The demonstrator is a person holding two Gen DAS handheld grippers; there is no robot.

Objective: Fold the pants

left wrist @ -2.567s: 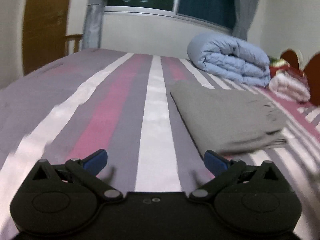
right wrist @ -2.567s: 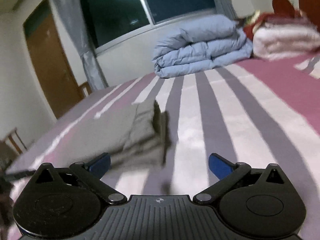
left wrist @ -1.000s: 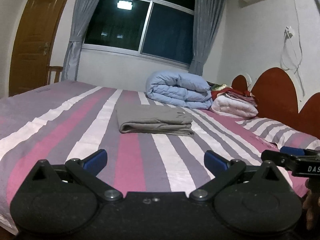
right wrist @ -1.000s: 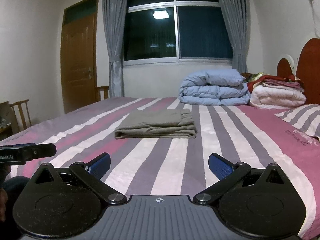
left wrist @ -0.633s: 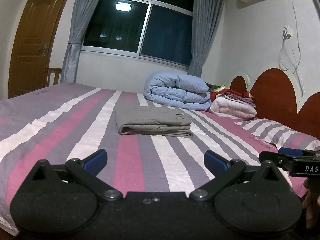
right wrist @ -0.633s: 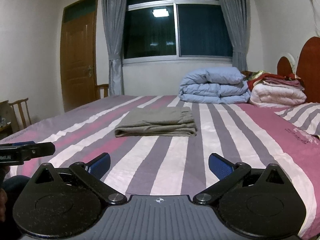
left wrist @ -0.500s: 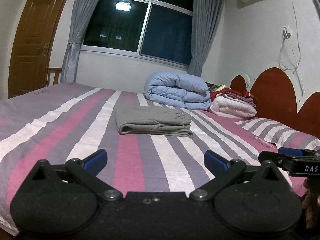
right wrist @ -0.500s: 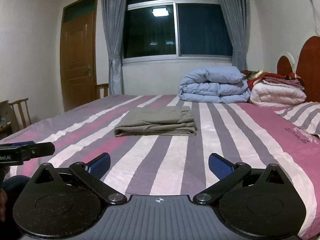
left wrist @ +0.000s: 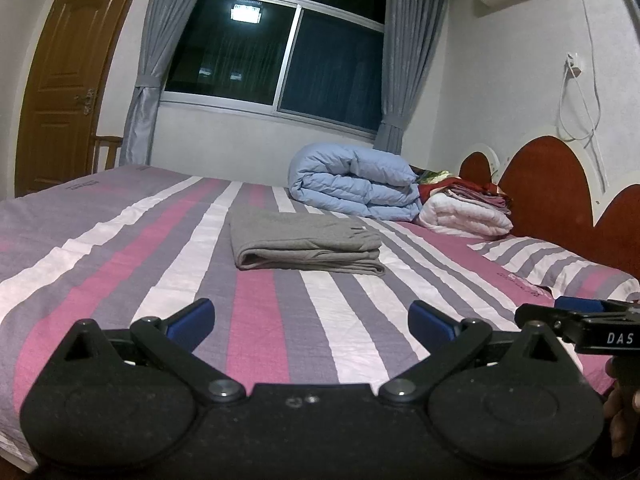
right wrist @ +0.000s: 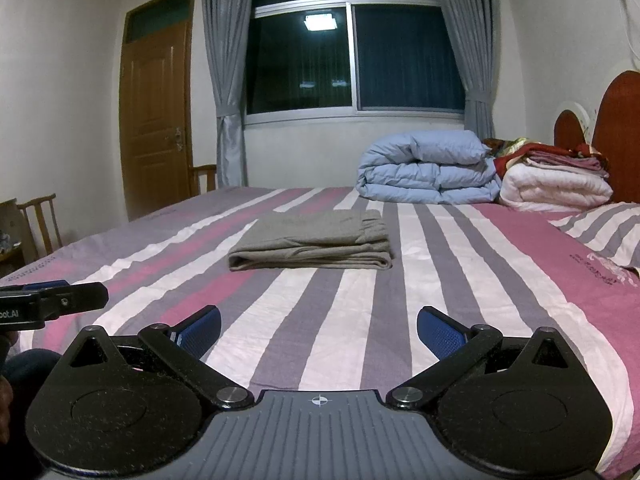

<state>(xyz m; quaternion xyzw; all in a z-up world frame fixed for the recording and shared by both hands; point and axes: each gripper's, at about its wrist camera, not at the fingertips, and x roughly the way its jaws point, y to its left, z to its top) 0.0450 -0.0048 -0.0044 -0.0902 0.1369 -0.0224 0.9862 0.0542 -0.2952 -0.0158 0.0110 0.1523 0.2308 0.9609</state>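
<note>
The grey pants [left wrist: 306, 245] lie folded into a flat, layered rectangle on the striped bedspread [left wrist: 256, 320], near the middle of the bed, at about 12 o'clock from both cameras and well apart from either tool. In the right wrist view the same pants [right wrist: 316, 242] show a rounded fold along the near edge and stacked layers at the right end.

The left gripper [left wrist: 311, 318] is held low at the near edge of the bed with its blue-padded fingers [left wrist: 191, 318] spread wide, nothing between them. The right gripper [right wrist: 319, 330] is likewise spread wide and empty, its blue pads [right wrist: 440, 334] hovering over the bedspread. Each tool shows in the other's view: the right one at 3 o'clock in the left wrist picture, the left one at 9 o'clock in the right wrist picture, with a bit of a hand [left wrist: 622, 408] below the handle.

Beyond the pants, at about 1 o'clock, a rolled light-blue duvet [left wrist: 354, 184] sits against the far side of the bed, touching a white folded quilt [left wrist: 466, 212] with red and pink cloth stacked on top. A striped pillow [right wrist: 608, 228] lies at 2 o'clock by the red headboard [left wrist: 548, 184]. A dark window [right wrist: 352, 60] with grey curtains, a wooden door [right wrist: 156, 116] and a wooden chair [right wrist: 40, 220] fill the background.
</note>
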